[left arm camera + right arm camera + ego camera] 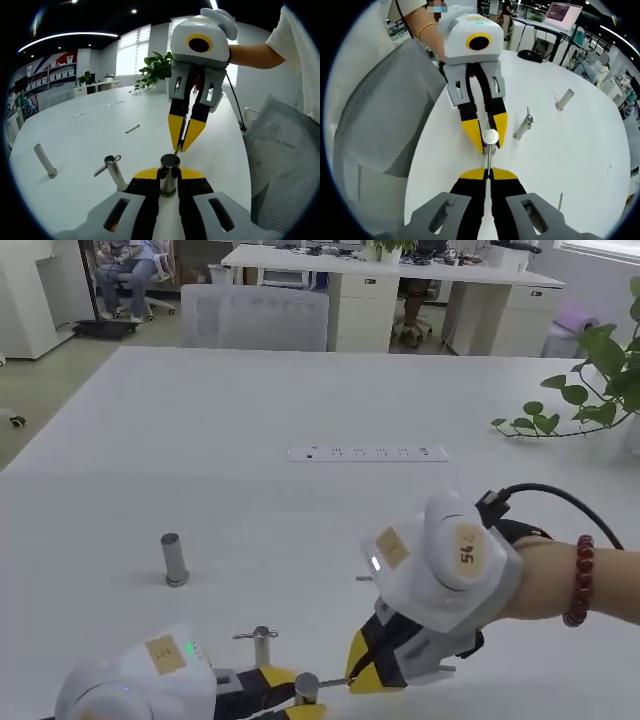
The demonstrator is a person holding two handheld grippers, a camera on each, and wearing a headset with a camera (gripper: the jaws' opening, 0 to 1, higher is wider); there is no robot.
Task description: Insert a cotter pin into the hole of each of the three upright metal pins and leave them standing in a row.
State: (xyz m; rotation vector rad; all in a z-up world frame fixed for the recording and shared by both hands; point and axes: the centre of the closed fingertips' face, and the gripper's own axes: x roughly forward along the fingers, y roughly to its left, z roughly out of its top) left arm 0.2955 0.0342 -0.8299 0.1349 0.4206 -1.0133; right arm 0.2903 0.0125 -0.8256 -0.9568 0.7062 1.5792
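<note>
My left gripper (pixel 170 173) is shut on an upright metal pin (pixel 169 181) near the table's front edge. My right gripper (pixel 489 173) is shut on a thin cotter pin (pixel 489 157), whose tip meets the top of that held pin (pixel 490 136). In the head view the right gripper (pixel 352 678) faces the left gripper (pixel 288 687) across the held pin (pixel 306 685). A second metal pin (pixel 262 642) stands just behind with a cotter pin through its top. Farther left a bare third pin (pixel 175 560) stands alone. A loose cotter pin (pixel 132 129) lies flat on the table.
A white power strip (pixel 366 453) lies across the middle of the white table (pixel 300 410). A leafy plant (pixel 590 390) hangs over the right edge. A grey mesh chair (pixel 280 165) stands close to the table's near side.
</note>
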